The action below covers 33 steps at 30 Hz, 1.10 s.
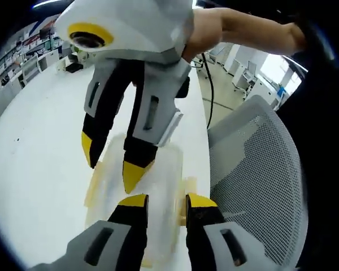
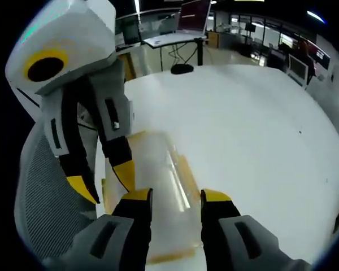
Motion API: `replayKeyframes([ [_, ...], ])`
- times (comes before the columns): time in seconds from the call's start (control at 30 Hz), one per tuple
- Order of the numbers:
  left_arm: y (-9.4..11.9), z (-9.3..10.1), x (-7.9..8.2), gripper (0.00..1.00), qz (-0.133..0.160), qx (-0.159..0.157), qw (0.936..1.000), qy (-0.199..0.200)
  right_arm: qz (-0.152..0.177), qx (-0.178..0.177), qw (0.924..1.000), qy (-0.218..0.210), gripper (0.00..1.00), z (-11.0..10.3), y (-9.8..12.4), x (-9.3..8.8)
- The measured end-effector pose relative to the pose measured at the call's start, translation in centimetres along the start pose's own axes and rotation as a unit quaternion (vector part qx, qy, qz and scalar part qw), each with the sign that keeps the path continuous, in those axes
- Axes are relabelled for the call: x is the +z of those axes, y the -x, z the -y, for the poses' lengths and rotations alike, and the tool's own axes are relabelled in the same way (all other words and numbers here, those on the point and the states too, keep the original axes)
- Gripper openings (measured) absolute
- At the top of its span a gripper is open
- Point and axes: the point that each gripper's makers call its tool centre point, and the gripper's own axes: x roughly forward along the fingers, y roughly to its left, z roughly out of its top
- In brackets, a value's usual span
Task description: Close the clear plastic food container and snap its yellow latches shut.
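White table (image 2: pixel 260 130), clear yellow-latched container (image 2: pixel 158 180).

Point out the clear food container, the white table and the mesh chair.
clear food container (image 2: pixel 158 169), right gripper view, on its transparent lid.
white table (image 2: pixel 243 124), right gripper view, bare tabletop.
mesh chair (image 1: pixel 260 169), left gripper view, on its mesh back.

The container (image 1: pixel 137 186) is lying on the desk (image 1: pixel 39 169) near its edge, beside a mesh chair (image 1: pixel 260 186). The left gripper (image 1: pixel 166 200) and right gripper (image 2: pixel 175 195) are hanging above it from opposite sides.
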Motion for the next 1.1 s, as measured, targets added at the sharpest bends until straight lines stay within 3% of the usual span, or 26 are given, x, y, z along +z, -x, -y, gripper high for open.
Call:
replayKeyframes([
  [0.37, -0.06, 0.38, -0.32, 0.25, -0.002, 0.047, 0.9974, -0.054, -0.009, 0.015, 0.9998, 0.006, 0.30, -0.03, -0.14, 0.09],
  [0.63, -0.13, 0.24, -0.41, 0.24, 0.006, 0.075, 0.9949, -0.067, -0.025, 0.040, 0.9988, 0.012, 0.31, 0.00, -0.31, 0.17],
  [1.1, -0.35, -0.04, -0.43, 0.22, 0.021, 0.127, 0.9873, -0.094, -0.085, 0.107, 0.9889, 0.059, 0.31, -0.45, -0.71, 0.22],
])
